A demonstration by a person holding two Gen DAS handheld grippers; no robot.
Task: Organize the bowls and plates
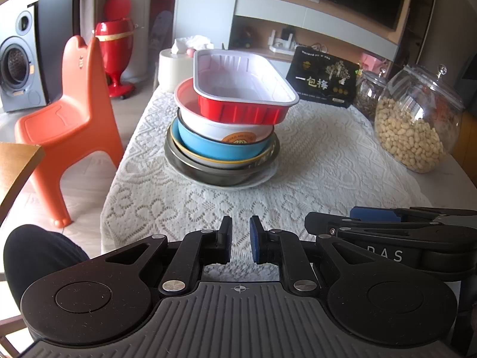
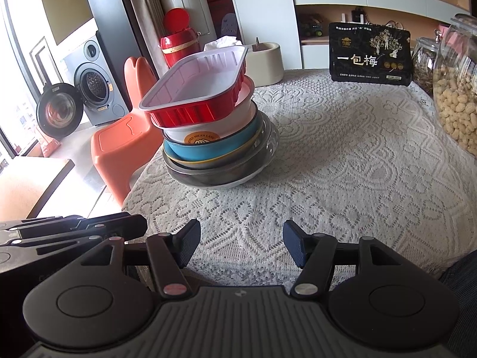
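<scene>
One stack of dishes stands on the lace-covered table (image 1: 313,161). A red foil tray (image 1: 244,89) lies tilted on top, over a white bowl (image 1: 226,128), a blue bowl (image 1: 208,146), a dark bowl (image 1: 214,176) and a white plate (image 1: 262,179) at the bottom. My left gripper (image 1: 241,238) hovers near the table's front edge, short of the stack, its pads nearly together and nothing between them. The right gripper (image 2: 241,241) stands open and empty beside it, also short of the stack (image 2: 208,125). Each gripper shows from the side in the other's view.
A glass jar of peanuts (image 1: 414,125) and a second jar (image 1: 366,92) stand at the right. A black packet (image 1: 322,77) and a tissue holder (image 1: 176,65) stand at the back of the table. An orange chair (image 1: 68,125) is off the table's left side.
</scene>
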